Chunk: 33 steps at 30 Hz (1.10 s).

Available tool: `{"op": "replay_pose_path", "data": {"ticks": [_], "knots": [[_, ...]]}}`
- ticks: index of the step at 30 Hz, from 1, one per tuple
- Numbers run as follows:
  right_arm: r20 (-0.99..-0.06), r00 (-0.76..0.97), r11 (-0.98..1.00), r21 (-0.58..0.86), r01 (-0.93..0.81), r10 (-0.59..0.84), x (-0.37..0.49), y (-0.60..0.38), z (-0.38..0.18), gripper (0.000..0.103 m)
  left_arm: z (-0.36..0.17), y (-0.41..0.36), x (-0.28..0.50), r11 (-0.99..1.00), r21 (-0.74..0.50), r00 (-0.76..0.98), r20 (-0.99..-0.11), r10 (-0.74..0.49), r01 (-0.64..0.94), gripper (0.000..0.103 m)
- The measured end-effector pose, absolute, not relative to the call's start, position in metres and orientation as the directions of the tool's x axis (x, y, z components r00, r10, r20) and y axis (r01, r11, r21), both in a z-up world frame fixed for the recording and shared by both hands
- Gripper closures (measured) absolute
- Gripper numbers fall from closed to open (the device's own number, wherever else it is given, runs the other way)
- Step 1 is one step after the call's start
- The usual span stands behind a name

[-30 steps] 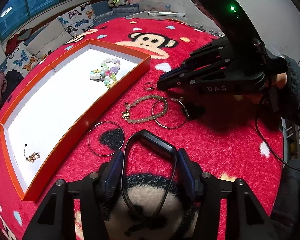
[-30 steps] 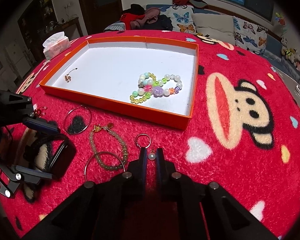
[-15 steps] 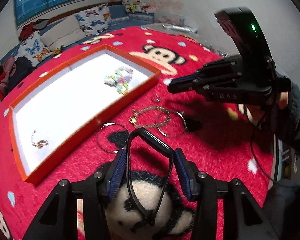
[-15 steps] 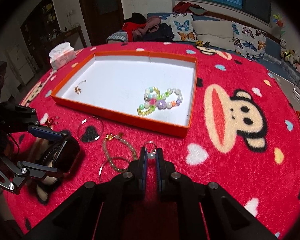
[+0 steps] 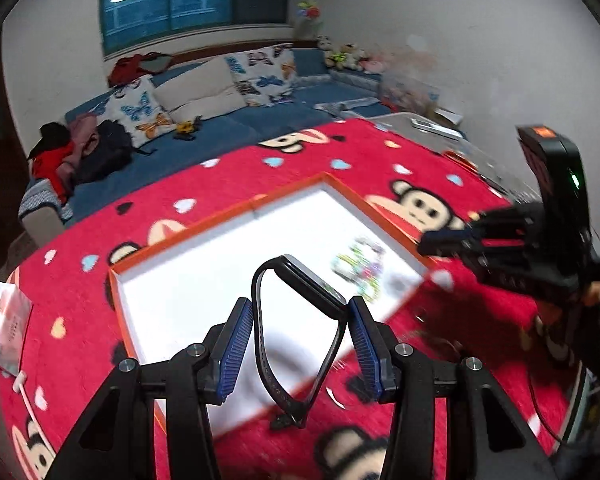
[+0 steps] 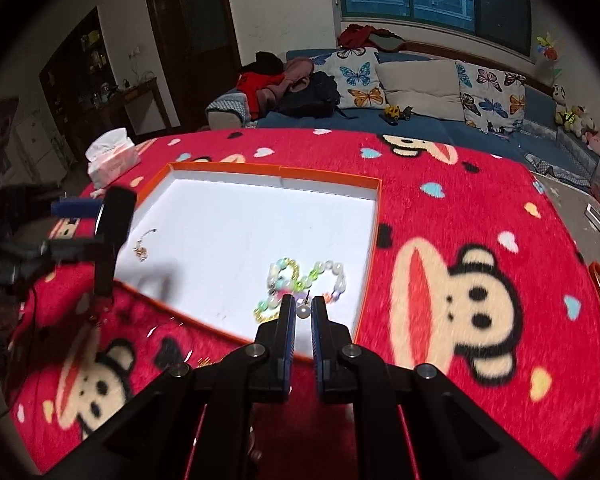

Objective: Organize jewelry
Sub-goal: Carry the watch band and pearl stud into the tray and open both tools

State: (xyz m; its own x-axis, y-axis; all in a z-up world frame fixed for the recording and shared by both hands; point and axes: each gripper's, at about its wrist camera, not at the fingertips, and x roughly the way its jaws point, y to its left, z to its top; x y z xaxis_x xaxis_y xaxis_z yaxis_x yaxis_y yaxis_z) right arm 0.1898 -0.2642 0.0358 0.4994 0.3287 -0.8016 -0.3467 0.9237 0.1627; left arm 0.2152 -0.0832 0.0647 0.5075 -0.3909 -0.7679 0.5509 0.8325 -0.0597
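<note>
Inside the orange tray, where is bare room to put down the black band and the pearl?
The white floor of the orange tray is bare across its far half and in the middle, between the small gold chain near the left wall and the coloured bead bracelet. It is crowded only around that bracelet, near the right wall, where the right hand-held gripper holds the pearl.

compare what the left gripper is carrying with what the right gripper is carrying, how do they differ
The left gripper holds a black smart band, a large closed loop with a dark screen; the right gripper pinches a pearl earring, a tiny white ball on a thin post. The band spreads the left fingers wide apart, while the earring leaves the right fingers nearly closed. Both are held lifted above the orange tray.
</note>
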Motion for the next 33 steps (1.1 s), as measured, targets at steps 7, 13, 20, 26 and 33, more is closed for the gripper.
{"op": "replay_pose_path", "data": {"ticks": [7,13,20,26,33], "knots": [[-0.833,0.472,0.929,0.123,-0.35,0.288,0.204,-0.256,0.015,0.093,0.039,-0.074,0.258,0.868,-0.069,0.482,-0.809,-0.338,0.492,0.051],[-0.848,0.459,0.931,0.103,-0.35,0.266,0.204,-0.255,0.007,0.093,0.011,-0.074,0.28,0.886,-0.074,0.448,-0.842,-0.301,0.457,0.051],[-0.857,0.449,0.935,0.096,-0.342,0.253,0.208,-0.254,0.0,0.093,-0.007,-0.077,0.292,0.894,-0.074,0.427,-0.859,-0.283,0.443,0.048],[-0.858,0.447,0.937,0.101,-0.334,0.252,0.208,-0.254,-0.002,0.093,-0.012,-0.079,0.298,0.906,-0.076,0.413,-0.872,-0.263,0.416,0.041],[-0.857,0.444,0.939,0.117,-0.325,0.26,0.211,-0.256,-0.004,0.093,-0.012,-0.08,0.297,0.907,-0.06,0.413,-0.876,-0.248,0.416,0.041]]}}
